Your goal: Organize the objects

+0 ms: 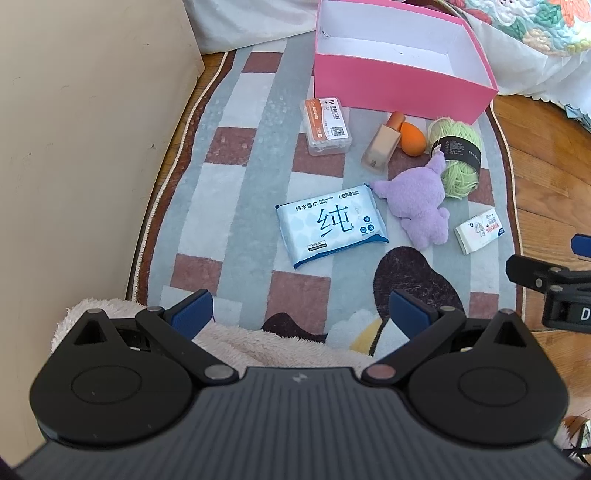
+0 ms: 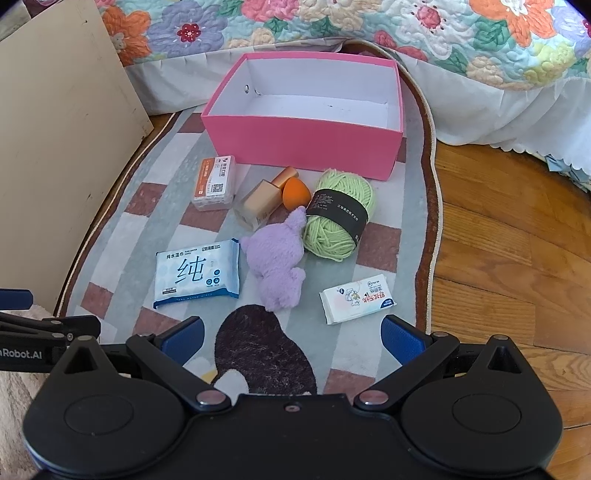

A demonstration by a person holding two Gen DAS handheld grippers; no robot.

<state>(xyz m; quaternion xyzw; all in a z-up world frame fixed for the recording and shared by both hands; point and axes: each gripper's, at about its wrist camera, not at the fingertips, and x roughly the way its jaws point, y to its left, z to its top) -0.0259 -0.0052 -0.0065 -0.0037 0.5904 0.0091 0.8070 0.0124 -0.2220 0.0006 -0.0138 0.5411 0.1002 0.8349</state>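
Observation:
An empty pink box [image 1: 399, 86] [image 2: 306, 142] stands at the far end of the rug. In front of it lie a clear swab box [image 1: 328, 125] [image 2: 215, 182], a foundation bottle [image 1: 382, 146] [image 2: 262, 203], an orange sponge [image 1: 413, 138] [image 2: 295, 192], green yarn [image 1: 460, 158] [image 2: 338, 219], a purple plush [image 1: 419, 203] [image 2: 277, 266], a blue wet-wipes pack [image 1: 332, 223] [image 2: 197, 273] and a small white tissue pack [image 1: 480, 230] [image 2: 356, 298]. My left gripper [image 1: 303, 314] and right gripper [image 2: 293, 338] are both open and empty, held short of the objects.
A checked rug [image 1: 240, 206] [image 2: 384, 243] lies on the wooden floor [image 2: 509, 258]. A beige cabinet [image 1: 74, 147] [image 2: 55, 147] stands to the left. A floral bedspread [image 2: 369, 33] hangs behind the box. A fluffy cream fabric [image 1: 258, 347] lies under the left gripper.

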